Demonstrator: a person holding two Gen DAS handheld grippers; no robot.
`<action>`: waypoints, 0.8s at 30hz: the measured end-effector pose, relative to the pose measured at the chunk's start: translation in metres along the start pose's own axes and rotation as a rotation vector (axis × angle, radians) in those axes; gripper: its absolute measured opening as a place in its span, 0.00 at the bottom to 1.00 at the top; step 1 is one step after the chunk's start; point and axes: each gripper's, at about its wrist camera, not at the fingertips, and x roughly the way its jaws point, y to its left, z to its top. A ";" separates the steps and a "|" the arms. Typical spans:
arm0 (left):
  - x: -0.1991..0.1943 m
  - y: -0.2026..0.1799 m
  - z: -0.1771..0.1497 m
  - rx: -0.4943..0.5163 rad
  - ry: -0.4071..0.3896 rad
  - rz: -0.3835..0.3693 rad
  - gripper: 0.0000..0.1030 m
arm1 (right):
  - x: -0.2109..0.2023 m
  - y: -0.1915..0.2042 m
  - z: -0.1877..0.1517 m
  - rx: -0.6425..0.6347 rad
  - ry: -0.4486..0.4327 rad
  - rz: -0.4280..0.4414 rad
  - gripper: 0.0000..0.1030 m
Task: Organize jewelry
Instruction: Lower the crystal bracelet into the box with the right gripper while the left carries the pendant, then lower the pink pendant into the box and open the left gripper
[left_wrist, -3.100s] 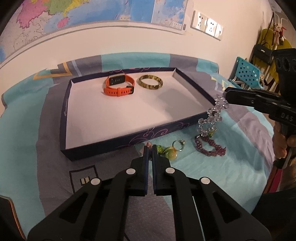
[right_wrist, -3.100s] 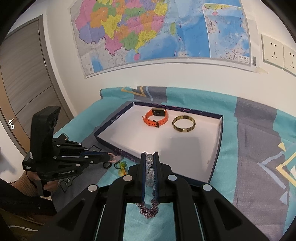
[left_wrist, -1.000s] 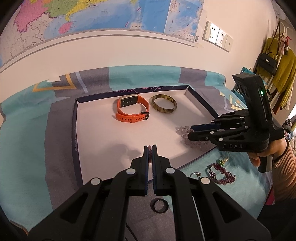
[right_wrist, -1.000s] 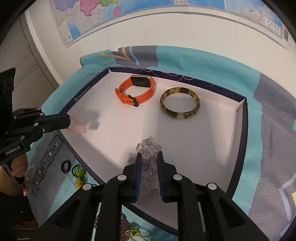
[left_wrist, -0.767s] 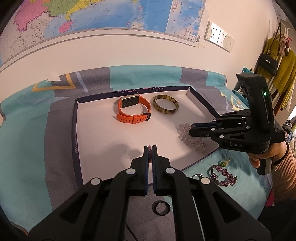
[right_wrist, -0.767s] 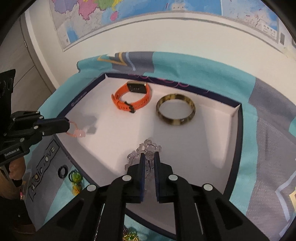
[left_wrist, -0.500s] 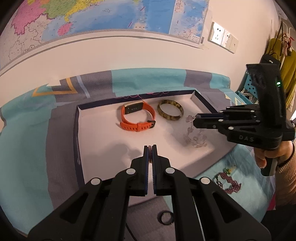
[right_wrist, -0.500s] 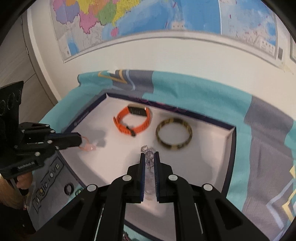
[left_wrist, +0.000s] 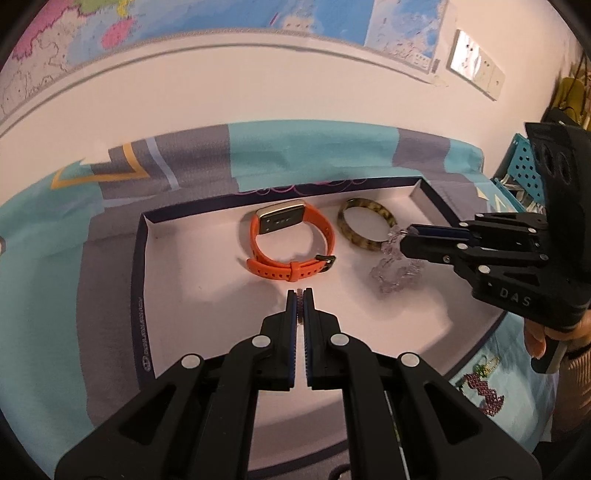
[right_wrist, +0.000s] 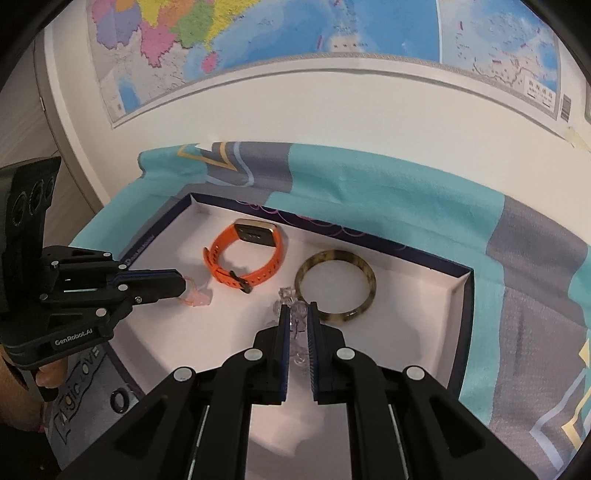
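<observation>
A dark-blue tray (left_wrist: 137, 266) with a white floor holds an orange watch band (left_wrist: 291, 242) and a mottled brown bangle (left_wrist: 364, 227). My left gripper (left_wrist: 300, 297) hangs over the tray's near side, shut on a small pink trinket (right_wrist: 195, 297) that dangles from its tip (right_wrist: 181, 286). Coming in from the right, my right gripper (left_wrist: 404, 236) is shut on a clear bead bracelet (left_wrist: 395, 271). The bracelet's lower loop rests on the tray floor beside the bangle. In the right wrist view the beads (right_wrist: 291, 306) show between the fingers of that gripper (right_wrist: 296, 310).
A teal and grey cloth (right_wrist: 388, 206) covers the table under the tray (right_wrist: 467, 295). On it lie a black ring (right_wrist: 120, 400), a purple bead bracelet (left_wrist: 484, 393) and a green charm (left_wrist: 484, 365). A wall with a map stands close behind. A hand grips each gripper's handle.
Both grippers have moved farther in over the tray. The clear bracelet was carried toward the bangle and raised a little. The pink trinket now hangs near the orange band.
</observation>
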 end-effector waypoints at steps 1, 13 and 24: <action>0.002 0.001 0.001 -0.003 0.002 -0.001 0.04 | 0.000 0.000 0.000 -0.002 -0.002 -0.002 0.07; 0.016 0.005 0.000 -0.037 0.039 0.018 0.07 | 0.008 0.004 -0.008 -0.008 0.018 0.002 0.15; 0.005 0.005 -0.003 -0.042 0.008 0.058 0.23 | 0.003 0.002 -0.012 0.015 -0.008 0.024 0.17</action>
